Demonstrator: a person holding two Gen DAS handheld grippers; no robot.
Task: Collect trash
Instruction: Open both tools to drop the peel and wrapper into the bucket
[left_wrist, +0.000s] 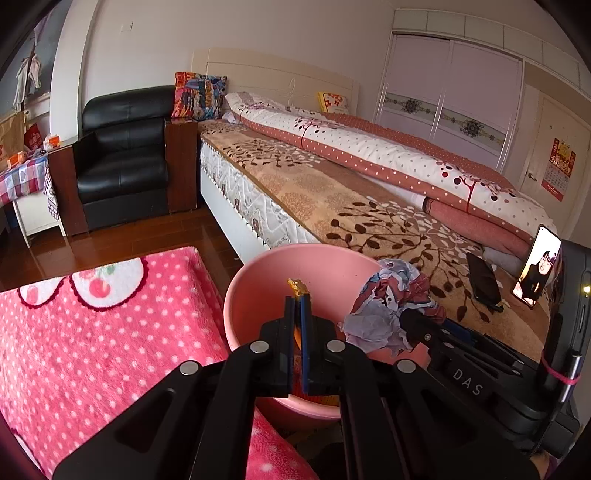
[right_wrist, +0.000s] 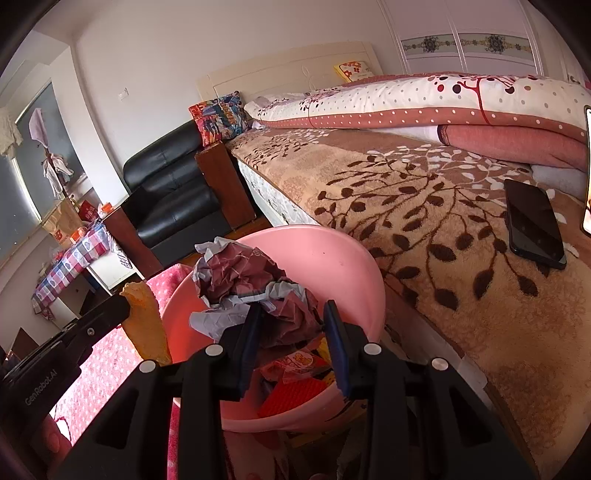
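Left wrist view: our left tool (left_wrist: 298, 295) pinches a yellow scrap (left_wrist: 297, 286) over the pink bin (left_wrist: 255, 280). Our right tool (right_wrist: 291, 308) clamps a crumpled paper wad (right_wrist: 251, 273) above the same bin, which stands beside the bed (right_wrist: 461, 229).

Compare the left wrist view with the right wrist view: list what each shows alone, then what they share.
Left wrist only: a lit phone propped upright on the bed, and a wall calendar.
Right wrist only: wrappers already lying in the pink bin.
Both: the bin, the crumpled paper in the right claw, the orange scrap in the left claw, and the dark phone.
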